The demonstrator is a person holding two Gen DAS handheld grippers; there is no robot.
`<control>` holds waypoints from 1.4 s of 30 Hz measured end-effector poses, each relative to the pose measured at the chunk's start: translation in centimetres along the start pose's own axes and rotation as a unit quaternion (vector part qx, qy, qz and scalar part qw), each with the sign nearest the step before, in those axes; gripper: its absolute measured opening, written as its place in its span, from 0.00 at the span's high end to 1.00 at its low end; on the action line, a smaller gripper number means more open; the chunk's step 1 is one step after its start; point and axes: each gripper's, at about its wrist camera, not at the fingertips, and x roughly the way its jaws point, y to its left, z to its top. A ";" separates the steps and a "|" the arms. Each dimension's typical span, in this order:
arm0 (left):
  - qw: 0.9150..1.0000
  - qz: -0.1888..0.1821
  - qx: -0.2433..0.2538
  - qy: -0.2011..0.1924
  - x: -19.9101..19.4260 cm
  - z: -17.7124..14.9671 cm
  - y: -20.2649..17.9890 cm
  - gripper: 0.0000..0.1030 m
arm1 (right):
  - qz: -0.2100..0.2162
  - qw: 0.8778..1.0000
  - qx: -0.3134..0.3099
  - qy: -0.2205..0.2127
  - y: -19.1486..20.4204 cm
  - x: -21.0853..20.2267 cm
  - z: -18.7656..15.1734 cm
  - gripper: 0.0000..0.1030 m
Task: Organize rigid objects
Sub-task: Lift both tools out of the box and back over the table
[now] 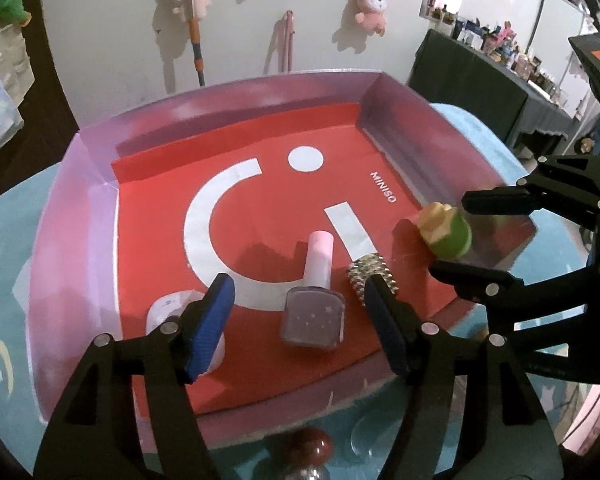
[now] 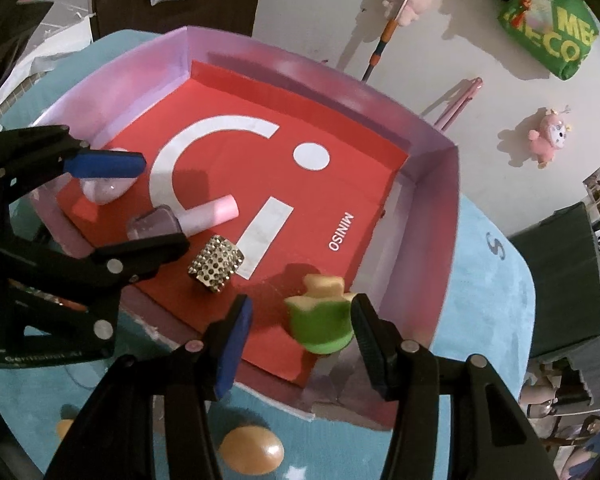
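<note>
A pink-walled box (image 1: 72, 240) with a red floor holds the objects. A lavender nail polish bottle (image 1: 314, 322) with a pink cap lies flat between the fingers of my left gripper (image 1: 300, 320). That gripper is open, with a gap on both sides of the bottle. In the right wrist view the left gripper (image 2: 164, 204) straddles the same bottle (image 2: 152, 224). A green piece with a cream top (image 2: 320, 320) sits near the box's corner, inside my right gripper (image 2: 300, 336). The black finger touches it and the blue pad stands apart. It is also in the left wrist view, the green piece (image 1: 446, 234).
A silver studded cylinder (image 2: 216, 268) lies between the two grippers on the red floor. A pale round item (image 1: 168, 312) sits under the left finger. Outside the box, on the teal mat (image 2: 492, 280), lie an orange egg shape (image 2: 252, 450) and a red-brown ball (image 1: 308, 444).
</note>
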 end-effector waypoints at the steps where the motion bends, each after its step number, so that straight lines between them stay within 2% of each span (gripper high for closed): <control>1: 1.000 -0.002 -0.002 -0.004 -0.5 -0.1 0.0 0.36 | -0.002 1.000 0.001 -0.003 0.1 -0.4 -0.1 0.46; 5: 1.000 -0.009 -0.012 -0.027 -2.8 -0.6 0.3 0.29 | -0.002 1.000 0.010 -0.024 0.2 -2.6 -0.6 0.41; 10: 0.998 -0.017 -0.029 -0.057 -6.1 -1.9 0.6 0.29 | 0.000 0.998 0.031 -0.061 0.3 -6.0 -2.1 0.32; 11: 0.997 -0.019 -0.035 -0.065 -7.0 -2.4 0.7 0.26 | 0.002 0.997 0.034 -0.067 0.3 -6.6 -2.5 0.31; 15: 0.994 -0.025 -0.042 -0.096 -9.9 -4.3 0.3 0.23 | 0.010 0.993 0.057 -0.102 0.9 -9.5 -4.2 0.30; 19: 0.991 -0.019 -0.035 -0.128 -12.8 -6.4 -0.6 0.20 | 0.016 0.986 0.076 -0.146 1.9 -12.9 -6.5 0.22; 23: 0.985 -0.010 -0.030 -0.171 -15.9 -9.1 -1.4 0.09 | 0.020 0.977 0.086 -0.194 3.7 -16.2 -9.1 0.14; 27: 0.980 0.003 -0.029 -0.197 -17.6 -11.2 -1.9 0.08 | 0.013 0.966 0.103 -0.237 5.3 -18.4 -11.7 0.06; 34: 0.976 0.037 -0.040 -0.212 -18.6 -14.9 -2.1 0.07 | 0.020 0.948 0.168 -0.268 6.4 -18.7 -15.5 0.03; 42: 0.979 0.054 -0.056 -0.187 -16.4 -17.3 -1.4 0.07 | 0.030 0.933 0.235 -0.269 6.9 -15.7 -18.5 0.00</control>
